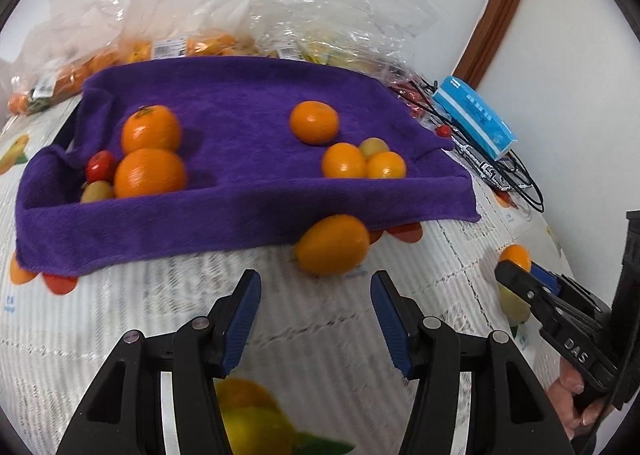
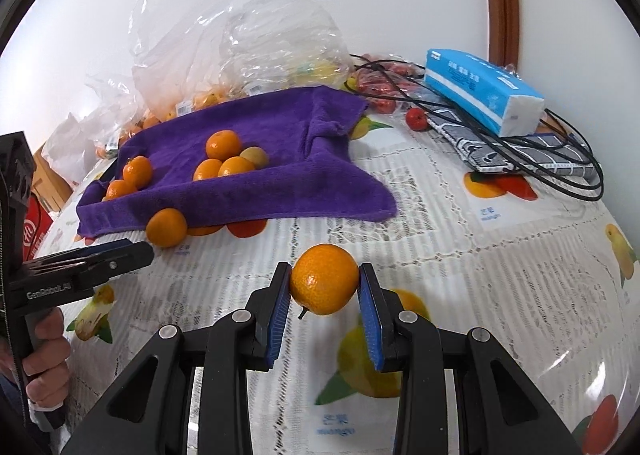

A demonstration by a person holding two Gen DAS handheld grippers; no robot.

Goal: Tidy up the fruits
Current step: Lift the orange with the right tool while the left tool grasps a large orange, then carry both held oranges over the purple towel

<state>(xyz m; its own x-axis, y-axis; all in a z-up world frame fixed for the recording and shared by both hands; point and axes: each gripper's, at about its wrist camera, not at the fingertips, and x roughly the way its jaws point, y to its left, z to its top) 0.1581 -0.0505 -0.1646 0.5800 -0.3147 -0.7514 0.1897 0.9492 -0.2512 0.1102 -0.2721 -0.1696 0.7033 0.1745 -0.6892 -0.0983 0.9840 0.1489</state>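
Pinching a small orange (image 2: 324,280) between its blue pads, the right gripper (image 2: 325,287) is being held above the fruit-printed tablecloth (image 2: 460,255); the fruit is being gripped on both sides and is clear of the cloth. The left gripper (image 1: 316,307) is being held with its jaws spread and nothing between them, pointed at a loose orange (image 1: 333,244) lying on the tablecloth at twelve o'clock from its fingertips, touching the near hem of the purple towel (image 1: 248,211). On the towel, oranges are being kept in two groups: one cluster (image 1: 151,159) with a small red fruit (image 1: 101,166) at nine o'clock, another cluster (image 1: 352,153) at three o'clock. Clear plastic bags (image 2: 256,39) of fruit are lying beyond the towel at twelve o'clock. A blue tissue pack (image 2: 482,91) is resting on black cables (image 2: 560,171) at two o'clock in the right wrist view. A hand (image 2: 44,351) is being seen on the left gripper's handle.
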